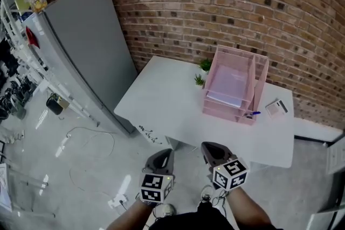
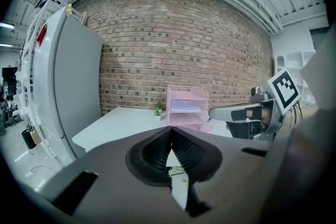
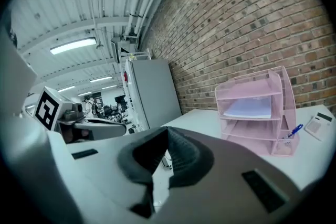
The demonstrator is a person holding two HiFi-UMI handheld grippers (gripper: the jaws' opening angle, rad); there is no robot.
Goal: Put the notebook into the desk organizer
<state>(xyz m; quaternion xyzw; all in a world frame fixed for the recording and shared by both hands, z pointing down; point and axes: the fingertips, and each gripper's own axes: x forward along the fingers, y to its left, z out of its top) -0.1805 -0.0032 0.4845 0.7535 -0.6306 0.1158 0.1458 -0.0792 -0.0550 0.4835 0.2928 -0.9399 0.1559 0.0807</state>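
Note:
The pink desk organizer (image 1: 259, 81) stands at the back of the white table (image 1: 161, 105), also seen in the left gripper view as a pink organizer (image 2: 202, 96) and in the right gripper view as a pink organizer (image 3: 281, 113). A pale notebook (image 1: 223, 83) lies inside it on a shelf, showing as a notebook (image 3: 251, 108) on the middle tier. Both grippers hang off the table's near edge, away from the organizer. My left gripper (image 1: 163, 159) is shut with nothing in it, jaws meeting (image 2: 170, 136). My right gripper (image 1: 211, 152) is shut and empty too (image 3: 165, 152).
Two small green plants (image 1: 202, 71) stand left of the organizer. A blue pen (image 1: 251, 113) sits at its front right corner, and a small calculator-like device (image 1: 276, 107) lies to its right. A grey cabinet (image 1: 86, 40) stands at left, a brick wall behind. Cables lie on the floor (image 1: 81, 169).

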